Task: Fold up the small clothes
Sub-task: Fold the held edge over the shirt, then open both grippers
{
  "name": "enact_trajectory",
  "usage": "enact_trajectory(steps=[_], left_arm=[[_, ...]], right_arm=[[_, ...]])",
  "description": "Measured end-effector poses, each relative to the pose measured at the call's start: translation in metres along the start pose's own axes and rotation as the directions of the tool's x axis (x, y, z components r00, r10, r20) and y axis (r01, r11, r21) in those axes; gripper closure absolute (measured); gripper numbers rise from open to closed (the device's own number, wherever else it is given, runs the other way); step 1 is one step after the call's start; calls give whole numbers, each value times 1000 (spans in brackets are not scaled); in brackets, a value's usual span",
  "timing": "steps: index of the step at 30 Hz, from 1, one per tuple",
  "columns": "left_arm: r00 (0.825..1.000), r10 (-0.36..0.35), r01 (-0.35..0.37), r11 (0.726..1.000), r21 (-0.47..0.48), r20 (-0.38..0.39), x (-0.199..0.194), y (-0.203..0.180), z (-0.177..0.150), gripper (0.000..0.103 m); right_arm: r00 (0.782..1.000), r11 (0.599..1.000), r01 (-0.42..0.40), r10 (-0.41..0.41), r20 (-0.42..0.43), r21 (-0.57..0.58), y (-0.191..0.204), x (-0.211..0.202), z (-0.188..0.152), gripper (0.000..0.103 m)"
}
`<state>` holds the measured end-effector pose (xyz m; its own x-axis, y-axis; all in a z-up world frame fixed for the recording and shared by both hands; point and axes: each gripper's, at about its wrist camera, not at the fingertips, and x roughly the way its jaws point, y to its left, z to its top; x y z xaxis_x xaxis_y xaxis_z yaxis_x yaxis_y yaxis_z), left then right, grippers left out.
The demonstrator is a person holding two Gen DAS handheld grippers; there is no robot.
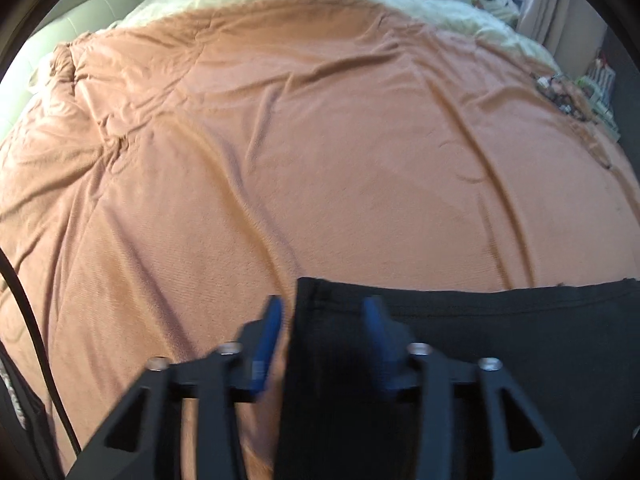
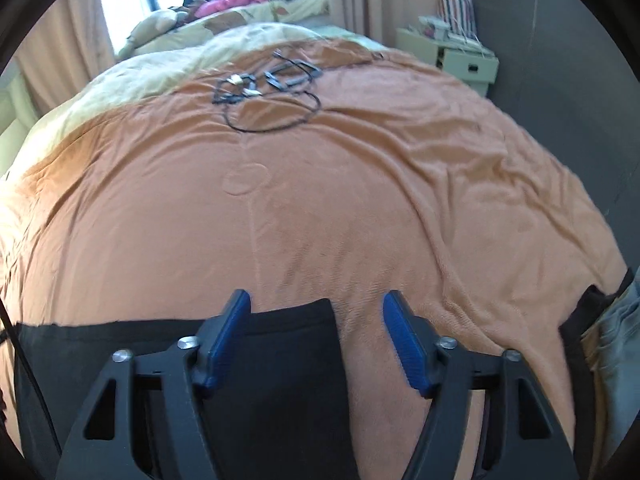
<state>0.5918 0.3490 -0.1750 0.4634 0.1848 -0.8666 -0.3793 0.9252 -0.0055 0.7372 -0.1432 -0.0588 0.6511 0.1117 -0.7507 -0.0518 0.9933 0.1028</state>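
A black garment (image 1: 500,340) lies flat on the orange blanket (image 1: 320,160) at the near edge of the bed. In the left wrist view its left corner sits between the blue pads of my left gripper (image 1: 324,314), which stands open, the pads apart from the cloth. In the right wrist view the same black garment (image 2: 120,352) runs in from the left. Its right corner ends between the pads of my right gripper (image 2: 316,306), open wide, with bare blanket under its right finger.
A tangle of black cables (image 2: 264,92) lies far back on the orange blanket (image 2: 360,200). A cream duvet (image 2: 132,76) and piled clothes (image 2: 236,0) lie behind. A nightstand (image 2: 452,52) stands at the right. Grey denim (image 2: 616,340) hangs at the right edge.
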Motion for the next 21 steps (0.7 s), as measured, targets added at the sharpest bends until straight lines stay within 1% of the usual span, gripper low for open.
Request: enact_trajectory(steps=[1, 3, 5, 7, 8, 9, 10, 12, 13, 14, 15, 16, 17, 19, 21], left_arm=[[1000, 0, 0, 1000, 20, 15, -7, -5, -2, 50], [1000, -13, 12, 998, 60, 16, -15, -15, -7, 50], [999, -50, 50, 994, 100, 1, -21, -29, -13, 50], [997, -80, 81, 987, 136, -15, -25, -43, -22, 50], [995, -97, 100, 984, 149, -29, -26, -51, -26, 50], [993, -109, 114, 981, 155, -39, -26, -55, -29, 50], [991, -125, 132, 978, 161, -52, -25, -62, -31, 50], [986, -154, 162, 971, 176, -58, -26, -75, -36, 56], [985, -161, 170, 968, 185, -61, -26, -82, -39, 65], [982, -174, 185, 964, 190, -73, -24, -89, -39, 70], [978, -190, 203, 961, 190, -83, -22, -93, -39, 73], [975, -203, 217, 957, 191, -92, -20, -98, -39, 79], [973, -211, 227, 955, 193, -98, -18, -102, -39, 82], [968, -226, 244, 949, 200, -109, -13, -113, -38, 83], [966, -229, 250, 944, 217, -118, -7, -123, -39, 84]], right_arm=[[1000, 999, -16, 15, -7, -28, 7, -5, -3, 36], [999, 997, -36, 34, -29, -68, 18, -10, -10, 36], [998, 994, -53, 48, -51, -95, 30, -14, -17, 36], [994, 990, -86, 79, -71, -114, 42, -19, -23, 36], [993, 988, -99, 89, -79, -122, 48, -20, -25, 42], [990, 984, -118, 104, -100, -137, 58, -20, -30, 52], [986, 980, -133, 116, -119, -146, 63, -20, -31, 56], [973, 972, -183, 156, -171, -151, 75, -16, -37, 68], [965, 967, -205, 173, -196, -154, 80, -14, -41, 71], [960, 963, -216, 180, -215, -160, 85, -11, -43, 76], [957, 960, -222, 181, -228, -170, 91, -8, -47, 79], [954, 958, -225, 180, -238, -178, 97, -4, -49, 80], [952, 956, -228, 181, -245, -182, 99, -1, -49, 83], [948, 952, -238, 183, -261, -194, 105, 12, -48, 85], [949, 951, -227, 169, -265, -208, 113, 23, -47, 85]])
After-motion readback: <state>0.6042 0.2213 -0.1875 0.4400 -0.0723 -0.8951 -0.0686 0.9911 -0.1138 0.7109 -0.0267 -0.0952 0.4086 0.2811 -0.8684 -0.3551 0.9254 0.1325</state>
